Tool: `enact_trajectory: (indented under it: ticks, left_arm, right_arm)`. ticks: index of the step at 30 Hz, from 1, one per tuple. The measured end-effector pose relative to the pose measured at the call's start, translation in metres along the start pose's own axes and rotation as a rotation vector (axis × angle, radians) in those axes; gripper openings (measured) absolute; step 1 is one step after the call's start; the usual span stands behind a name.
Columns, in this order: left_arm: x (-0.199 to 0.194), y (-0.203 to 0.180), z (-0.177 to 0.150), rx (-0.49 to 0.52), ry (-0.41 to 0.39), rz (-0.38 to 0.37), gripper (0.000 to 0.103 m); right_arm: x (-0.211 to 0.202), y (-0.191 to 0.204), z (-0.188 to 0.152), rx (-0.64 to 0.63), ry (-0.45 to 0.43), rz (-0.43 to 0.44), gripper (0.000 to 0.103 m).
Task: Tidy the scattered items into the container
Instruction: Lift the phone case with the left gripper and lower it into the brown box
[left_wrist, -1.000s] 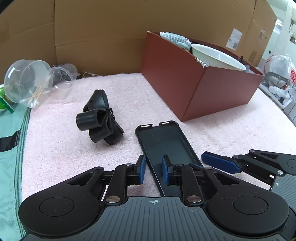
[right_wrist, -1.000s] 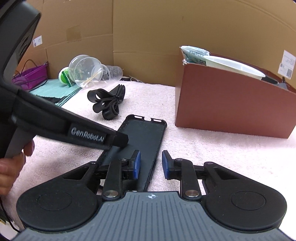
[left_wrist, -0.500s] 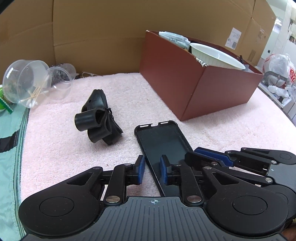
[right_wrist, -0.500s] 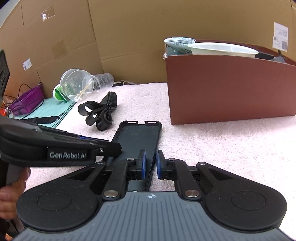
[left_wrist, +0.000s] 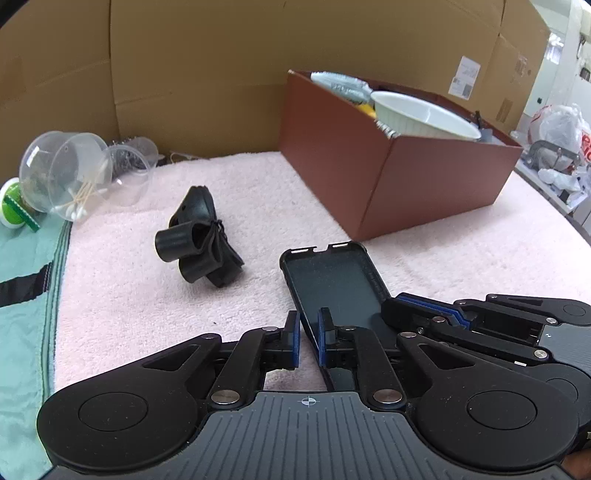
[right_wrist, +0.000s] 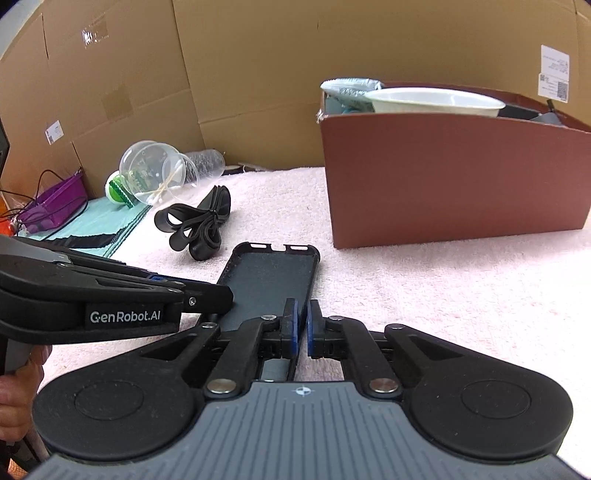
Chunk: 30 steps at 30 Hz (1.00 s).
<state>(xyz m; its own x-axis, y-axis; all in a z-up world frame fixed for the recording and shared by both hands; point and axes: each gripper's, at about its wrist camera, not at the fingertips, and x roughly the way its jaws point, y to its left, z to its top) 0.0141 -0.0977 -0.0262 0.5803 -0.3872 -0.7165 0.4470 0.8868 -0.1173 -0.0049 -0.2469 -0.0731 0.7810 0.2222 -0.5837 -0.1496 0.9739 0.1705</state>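
Both grippers pinch the near end of the case.

The black rubbery phone case (left_wrist: 334, 280) lies lengthwise toward the brown cardboard box (left_wrist: 424, 181); left gripper (left_wrist: 308, 341) and right gripper (right_wrist: 303, 328), nearly closed, apparently clamp opposite rims.

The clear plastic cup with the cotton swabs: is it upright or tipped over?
Tipped over. The clear cup lies on its side at the pink towel's edge, its round face toward the camera, the cotton swabs resting against its lower wall.
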Motion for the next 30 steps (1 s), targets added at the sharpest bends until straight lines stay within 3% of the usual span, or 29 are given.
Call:
enact_trajectory:
  ticks: [7,15,30]
  left_arm:
    - [-0.035,-0.015,0.019,0.028,-0.108,0.003,0.005]
    - [-0.053,-0.044,0.067,0.088,-0.236,-0.014,0.005]
    - [-0.003,-0.116,0.159,0.156,-0.279,-0.140,0.005]
  right_arm:
    - [-0.031,0.002,0.012,-0.018,-0.100,-0.005,0.005]
    - [-0.055,-0.007,0.046,-0.051,-0.231,-0.044,0.005]
    - [-0.055,-0.094,0.113,-0.005,-0.326,-0.187,0.005]
